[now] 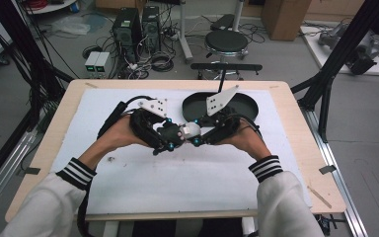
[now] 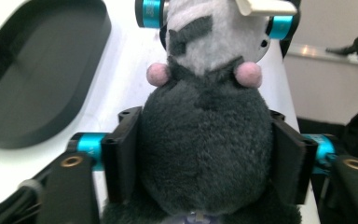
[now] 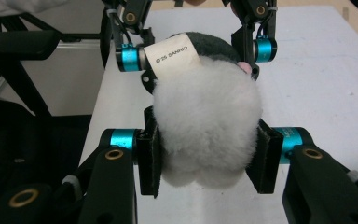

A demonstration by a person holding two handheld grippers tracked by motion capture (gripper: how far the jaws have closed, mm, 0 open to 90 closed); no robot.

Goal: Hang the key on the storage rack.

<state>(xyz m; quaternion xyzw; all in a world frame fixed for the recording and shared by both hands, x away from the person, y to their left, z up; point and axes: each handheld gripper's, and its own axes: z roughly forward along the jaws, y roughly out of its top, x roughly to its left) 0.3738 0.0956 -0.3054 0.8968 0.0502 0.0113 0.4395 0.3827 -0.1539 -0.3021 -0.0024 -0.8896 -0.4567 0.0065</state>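
Observation:
A plush toy (image 1: 191, 130) with a dark grey body (image 2: 205, 140), pink cheeks and a white end (image 3: 207, 130) is held above the white mat between both grippers. My left gripper (image 1: 175, 136) has its pads against the dark body's two sides (image 2: 205, 154). My right gripper (image 1: 200, 133) is shut on the fluffy white end (image 3: 207, 158), facing the left one. A white label (image 3: 175, 58) sticks out of the toy. In each gripper view the other gripper's blue-ringed jaws stand at the top.
A black oval tray (image 1: 246, 106) lies on the white mat (image 1: 177, 182) just behind the grippers, also in the left gripper view (image 2: 28, 70). The mat covers a wooden table (image 1: 296, 118). Stools, computers and cables stand on the floor beyond.

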